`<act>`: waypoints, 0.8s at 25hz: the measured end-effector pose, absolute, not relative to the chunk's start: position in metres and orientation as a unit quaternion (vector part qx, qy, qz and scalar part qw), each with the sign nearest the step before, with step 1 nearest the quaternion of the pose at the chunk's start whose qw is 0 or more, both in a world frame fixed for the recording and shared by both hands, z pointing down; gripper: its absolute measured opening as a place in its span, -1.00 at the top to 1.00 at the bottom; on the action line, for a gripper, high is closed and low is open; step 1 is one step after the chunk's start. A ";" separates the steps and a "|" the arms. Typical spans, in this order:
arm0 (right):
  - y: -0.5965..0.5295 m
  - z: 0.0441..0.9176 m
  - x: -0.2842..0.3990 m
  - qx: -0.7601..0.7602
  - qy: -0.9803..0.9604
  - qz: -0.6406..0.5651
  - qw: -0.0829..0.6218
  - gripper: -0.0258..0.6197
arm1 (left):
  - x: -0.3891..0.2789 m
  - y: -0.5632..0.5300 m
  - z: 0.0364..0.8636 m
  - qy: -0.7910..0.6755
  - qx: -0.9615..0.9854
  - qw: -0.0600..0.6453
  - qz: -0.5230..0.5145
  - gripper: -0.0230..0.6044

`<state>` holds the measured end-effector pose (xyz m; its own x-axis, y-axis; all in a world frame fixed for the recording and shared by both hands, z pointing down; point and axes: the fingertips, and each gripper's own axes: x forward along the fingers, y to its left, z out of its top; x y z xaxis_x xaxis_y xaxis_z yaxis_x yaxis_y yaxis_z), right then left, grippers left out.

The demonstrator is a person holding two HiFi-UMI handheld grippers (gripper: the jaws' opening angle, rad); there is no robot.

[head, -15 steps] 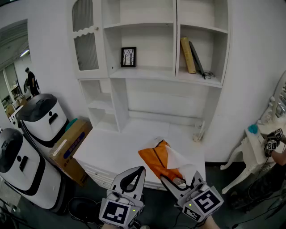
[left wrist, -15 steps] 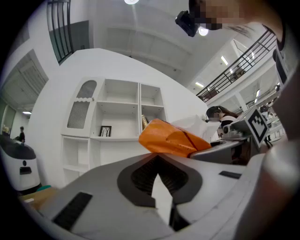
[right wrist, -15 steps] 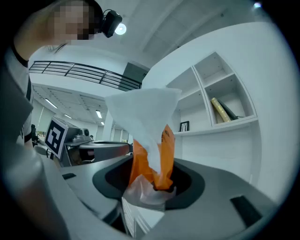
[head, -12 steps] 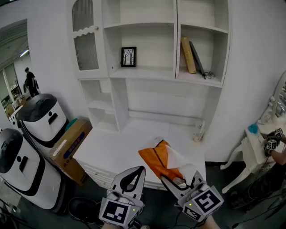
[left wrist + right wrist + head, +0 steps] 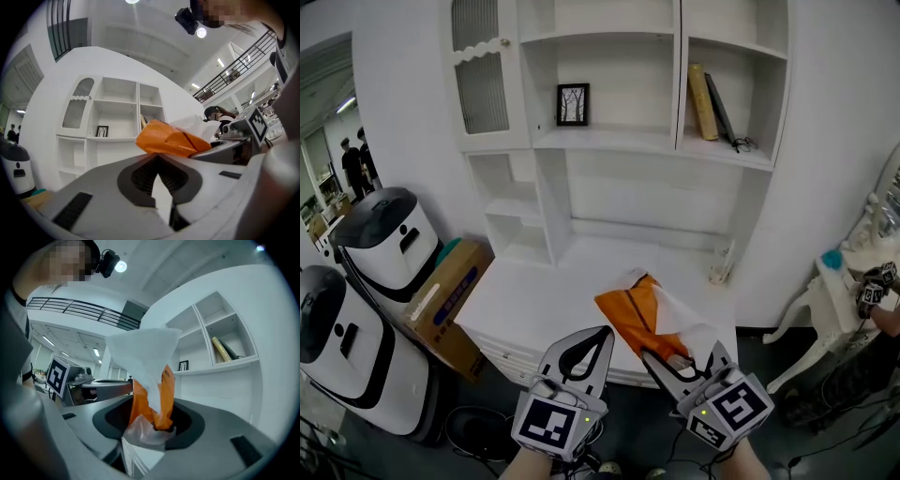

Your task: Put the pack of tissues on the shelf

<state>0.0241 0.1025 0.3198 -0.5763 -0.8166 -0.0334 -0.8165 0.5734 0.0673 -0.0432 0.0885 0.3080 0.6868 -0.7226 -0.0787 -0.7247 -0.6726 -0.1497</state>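
Pack of tissues (image 5: 639, 317) sits in my right gripper (image 5: 680, 358), pinched at its near end. The jaws are clamped on the orange wrapper, and a loose white tissue spills out beside them. My left gripper (image 5: 600, 333) is just to the left of it, jaws brought together on nothing, with no part in the hold.

From the right gripper the pack's long axis runs forward and a little leftward, so its free end already points at the cabinet. It hangs over the near edge of the white desk top (image 5: 525, 305), clear of it as far as I can judge.

Beyond and higher up are the open shelves (image 5: 609, 139). One board carries a small picture frame (image 5: 573, 104), and the board to its right holds leaning books (image 5: 705, 101).

I judge the coming move to be a lift and a forward reach with the right arm, sliding the pack in free end first onto bare board.
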 end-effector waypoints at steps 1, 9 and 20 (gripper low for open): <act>0.101 0.321 0.023 0.463 -0.886 -0.037 0.001 0.26 | -0.045 0.086 0.308 0.392 -0.916 0.090 0.008 0.81; 0.091 0.327 0.013 0.481 -0.877 -0.026 -0.007 0.24 | -0.051 0.071 0.313 0.368 -0.926 0.086 -0.001 0.81; 0.068 0.332 0.018 0.500 -0.866 -0.030 0.014 0.24 | -0.051 0.045 0.322 0.360 -0.929 0.086 0.016 0.81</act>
